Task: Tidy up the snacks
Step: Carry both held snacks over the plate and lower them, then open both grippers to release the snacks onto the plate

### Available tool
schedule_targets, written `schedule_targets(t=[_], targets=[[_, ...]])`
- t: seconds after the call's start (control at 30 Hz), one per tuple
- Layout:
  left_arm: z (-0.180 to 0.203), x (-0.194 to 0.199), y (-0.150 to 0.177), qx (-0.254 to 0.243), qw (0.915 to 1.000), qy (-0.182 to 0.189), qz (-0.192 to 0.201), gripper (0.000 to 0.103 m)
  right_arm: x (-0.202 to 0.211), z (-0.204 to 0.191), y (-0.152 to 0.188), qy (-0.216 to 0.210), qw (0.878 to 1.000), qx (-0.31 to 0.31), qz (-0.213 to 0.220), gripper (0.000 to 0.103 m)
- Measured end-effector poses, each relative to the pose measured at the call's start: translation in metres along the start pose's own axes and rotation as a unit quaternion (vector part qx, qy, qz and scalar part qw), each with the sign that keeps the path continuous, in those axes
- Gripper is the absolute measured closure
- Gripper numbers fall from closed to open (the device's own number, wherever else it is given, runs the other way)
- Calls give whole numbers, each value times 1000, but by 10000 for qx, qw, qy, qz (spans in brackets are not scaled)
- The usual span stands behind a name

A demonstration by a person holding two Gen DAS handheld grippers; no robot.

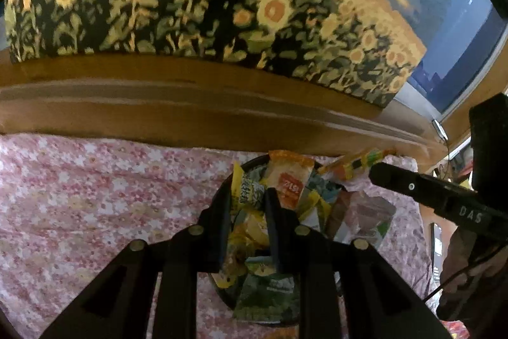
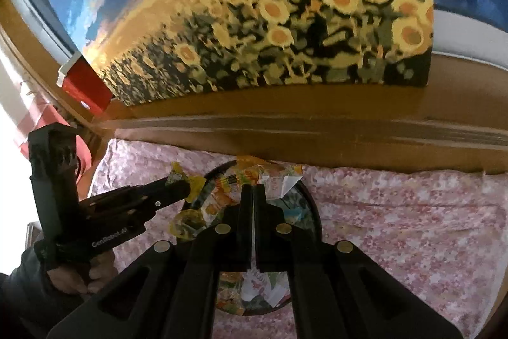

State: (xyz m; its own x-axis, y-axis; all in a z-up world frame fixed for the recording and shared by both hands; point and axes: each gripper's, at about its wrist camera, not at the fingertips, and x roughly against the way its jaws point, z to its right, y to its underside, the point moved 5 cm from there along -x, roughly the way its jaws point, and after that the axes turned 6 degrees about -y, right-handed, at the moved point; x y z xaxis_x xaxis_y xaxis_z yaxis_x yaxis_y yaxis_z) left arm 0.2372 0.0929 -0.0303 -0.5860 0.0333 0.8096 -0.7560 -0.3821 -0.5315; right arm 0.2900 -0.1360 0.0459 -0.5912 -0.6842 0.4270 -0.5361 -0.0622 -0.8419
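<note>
Left gripper (image 1: 247,205): your black two-finger tool, fingers spread, poised over the round dark bowl (image 1: 222,199) heaped with crinkled snack packets (image 1: 287,183), which sits on the pink floral cloth (image 1: 95,196) below the sunflower painting (image 1: 190,5); nothing visibly pinched. Right gripper (image 2: 253,196): fingers pressed nearly together over the same bowl; whether a wrapper edge is caught, you cannot tell. Step, by judgement: tidying packets into the bowl. Next: close on one loose packet near the rim and seat it among the rest.
</note>
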Motion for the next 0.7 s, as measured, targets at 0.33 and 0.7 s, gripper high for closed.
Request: schedule_targets(t=[0.33,0.7], targets=[[1,-11,5,-28,9999,-107,-129,65,-20,-3,6,-58,9996,22,-293,100],[-11,1,0,41,9999,-137,-23,38,-29,-21,8,-153,9991,115,-387,99]])
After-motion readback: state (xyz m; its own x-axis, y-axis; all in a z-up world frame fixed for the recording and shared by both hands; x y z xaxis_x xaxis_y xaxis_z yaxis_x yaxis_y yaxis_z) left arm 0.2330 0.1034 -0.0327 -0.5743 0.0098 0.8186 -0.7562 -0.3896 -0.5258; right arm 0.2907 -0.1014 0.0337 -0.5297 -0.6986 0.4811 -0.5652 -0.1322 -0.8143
